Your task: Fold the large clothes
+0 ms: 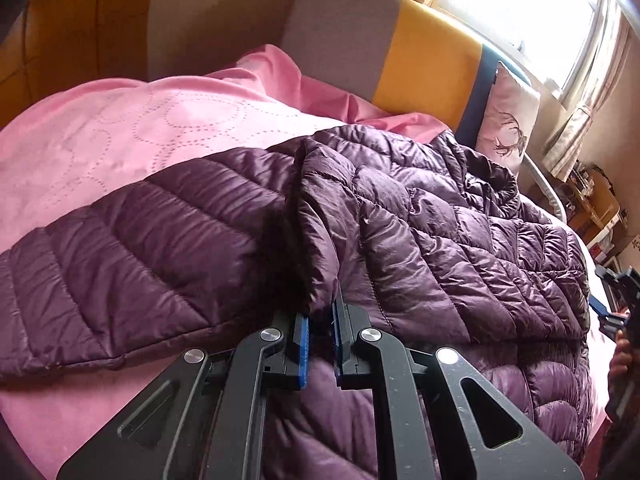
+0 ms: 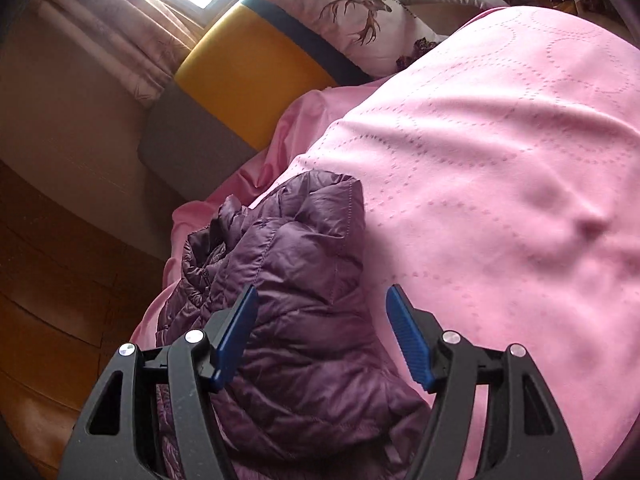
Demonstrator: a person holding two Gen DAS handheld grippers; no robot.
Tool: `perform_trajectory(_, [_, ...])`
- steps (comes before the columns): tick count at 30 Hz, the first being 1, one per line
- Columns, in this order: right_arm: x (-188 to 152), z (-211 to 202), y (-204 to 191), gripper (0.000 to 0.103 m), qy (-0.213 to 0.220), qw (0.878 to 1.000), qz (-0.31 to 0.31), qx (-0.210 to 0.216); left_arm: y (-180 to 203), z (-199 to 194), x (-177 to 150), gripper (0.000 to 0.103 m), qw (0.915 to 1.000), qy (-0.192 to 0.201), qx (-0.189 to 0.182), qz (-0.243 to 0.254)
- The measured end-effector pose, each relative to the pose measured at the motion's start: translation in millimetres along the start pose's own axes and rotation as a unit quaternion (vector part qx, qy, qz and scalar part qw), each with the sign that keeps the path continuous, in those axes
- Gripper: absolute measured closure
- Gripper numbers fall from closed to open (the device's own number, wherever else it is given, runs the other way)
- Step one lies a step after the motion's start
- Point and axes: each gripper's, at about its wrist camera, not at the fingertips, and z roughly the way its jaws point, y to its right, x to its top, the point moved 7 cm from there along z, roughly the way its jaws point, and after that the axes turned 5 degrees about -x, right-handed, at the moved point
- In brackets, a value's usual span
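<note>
Your left claw (image 1: 320,316) is clamping a fold of the purple puffer jacket (image 1: 400,216) between its blue pads (image 1: 303,340), which are sitting nearly together on the fabric edge. The claw is pointing steeply down at the bed from the near edge. Your right claw (image 2: 320,300) is standing apart, with the blue pads not pressing on anything; a bunched part of the jacket (image 2: 288,280) is lying below and between them, and whether it is touching them you cannot tell. The right claw is also tilting downward, its view rolled so the bed runs slantwise.

The jacket is lying on the pink quilted bedspread (image 1: 120,128), partly doubled over itself. In the left wrist view its long axis is running from the lower left toward the upper right, with a sleeve (image 1: 120,232) stretching flat to the left and the collar end pointing toward the deer-print pillow (image 1: 508,120). Beyond it the grey and yellow headboard (image 1: 420,64) is standing against the wall, beside a curtained window (image 1: 520,4).
</note>
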Motion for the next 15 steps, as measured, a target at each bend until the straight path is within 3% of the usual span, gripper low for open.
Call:
perform_trajectory(2, [4, 18, -5, 0.048, -0.003, 1.0, -0.01, -0.03, -1, -1, -2, 0.095, 1.0, -0.001, -0.003, 0.002])
perform_trajectory(3, [4, 24, -6, 0.066, -0.006, 0.999, -0.017, -0.041, 1, -1, -2, 0.095, 1.0, -0.001, 0.0, 0.009])
perform_trajectory(4, [5, 25, -4, 0.078, -0.002, 0.998, -0.022, -0.055, 3, -1, -2, 0.095, 0.9999, 0.0, 0.001, 0.013])
perform_trajectory(7, [13, 5, 18, 0.1, 0.05, 0.993, -0.018, -0.107, 17, -6, 4, 0.095, 0.9993, 0.014, -0.013, 0.033])
perform_trajectory(9, [16, -1, 50, 0.103, 0.062, 0.984, -0.006, -0.166, 30, -4, 8, 0.095, 0.9985, 0.018, -0.033, 0.04])
perform_trajectory(11, [14, 1, 79, 0.103, 0.038, 0.985, 0.025, -0.165, 46, 5, 11, 0.095, 0.9979, 0.015, -0.036, 0.052])
perform_trajectory(15, [19, -30, 91, 0.098, 0.066, 0.988, 0.03, -0.138, 72, 33, 11, 0.095, 0.9962, -0.002, -0.024, 0.084])
